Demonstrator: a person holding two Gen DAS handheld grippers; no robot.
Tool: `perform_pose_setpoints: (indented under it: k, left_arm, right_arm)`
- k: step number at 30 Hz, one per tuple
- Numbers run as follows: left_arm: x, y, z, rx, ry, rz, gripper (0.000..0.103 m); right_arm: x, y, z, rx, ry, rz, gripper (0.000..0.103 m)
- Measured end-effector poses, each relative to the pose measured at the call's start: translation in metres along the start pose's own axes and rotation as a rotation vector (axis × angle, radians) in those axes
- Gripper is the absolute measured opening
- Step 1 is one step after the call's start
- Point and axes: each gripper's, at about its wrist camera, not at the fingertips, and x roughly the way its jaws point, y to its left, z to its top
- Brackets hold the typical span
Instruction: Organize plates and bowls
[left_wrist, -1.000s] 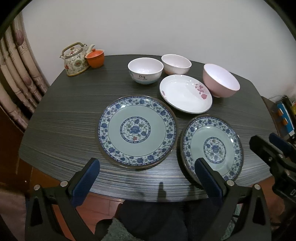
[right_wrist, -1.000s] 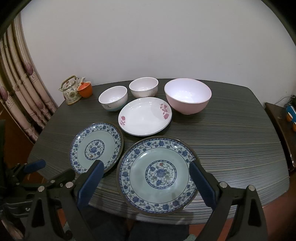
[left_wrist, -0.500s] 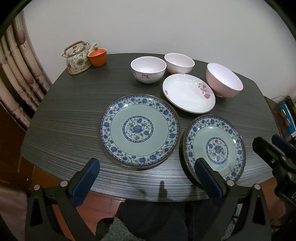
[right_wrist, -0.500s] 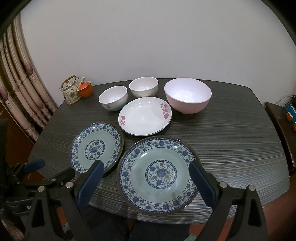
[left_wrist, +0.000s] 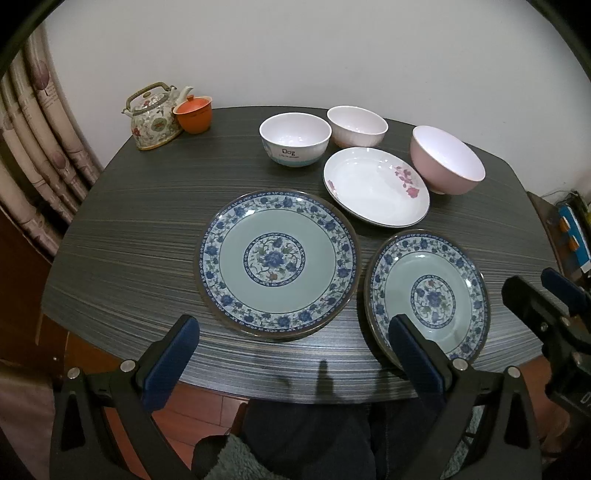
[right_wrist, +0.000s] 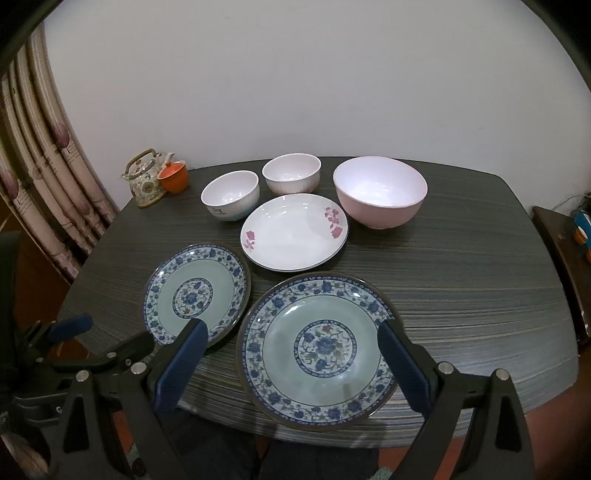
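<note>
Bench: dark striped top (left_wrist: 140, 229) against a white wall, carrying all the crockery
Left claw: (left_wrist: 291, 354) spread wide and holding nothing, poised over the near edge of the bench, its blue pads either side of the left blue plate's near rim
Right claw: (right_wrist: 291, 360) likewise wide apart and empty, poised above the near edge, its pads flanking the right blue plate without touching it
Left blue plate: (left_wrist: 277, 262) flat on the bench, just beside its twin
Right blue plate: (right_wrist: 317, 347) flat, at the near edge of the bench
White plate: (right_wrist: 293, 230) pink flowers on the rim, behind the two blue plates
Pink bowl: (right_wrist: 380, 192) upright, just right of the white plate
Dog bowl: (left_wrist: 294, 144) upright, lettered on its side, left of the white plate
Pale bowl: (left_wrist: 356, 125) upright, close behind, nearest the wall
Teapot: (left_wrist: 155, 118) far left corner, an orange cup (left_wrist: 194, 114) touching it
Curtain: (right_wrist: 44, 177) hangs at the left
</note>
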Motion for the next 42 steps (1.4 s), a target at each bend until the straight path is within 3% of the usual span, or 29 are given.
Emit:
perform_pose_setpoints:
  k: [5,10,15,17,21,25,30,36,42]
  left_arm:
    - [0.002,0.002,0.002,0.002,0.005,-0.004,0.101]
    - [0.008,0.015,0.008,-0.035,0.023,-0.058,0.101]
    - [0.017,0.044,0.018,-0.116,0.057,-0.106,0.094]
    - [0.024,0.060,0.021,-0.168,0.083,-0.126,0.085]
    - [0.039,0.087,0.025,-0.260,0.144,-0.181,0.073]
    - [0.053,0.113,0.029,-0.329,0.183,-0.220,0.058]
    - [0.075,0.138,0.032,-0.406,0.226,-0.248,0.054]
    - [0.097,0.152,0.033,-0.446,0.262,-0.261,0.050]
    - [0.112,0.158,0.038,-0.438,0.262,-0.278,0.050]
  right_arm:
    - [0.001,0.002,0.001,-0.012,0.004,0.009,0.095]
    - [0.010,0.003,0.008,-0.023,0.033,0.067,0.095]
    - [0.028,0.000,0.014,-0.004,0.083,0.211,0.095]
    - [0.034,0.001,0.017,-0.007,0.095,0.249,0.095]
    - [0.054,0.004,0.028,0.001,0.144,0.345,0.083]
    - [0.081,0.004,0.038,0.040,0.210,0.421,0.065]
    - [0.123,0.006,0.047,0.096,0.304,0.468,0.047]
    - [0.170,0.014,0.054,0.116,0.372,0.447,0.037]
    - [0.200,0.020,0.059,0.110,0.407,0.428,0.036]
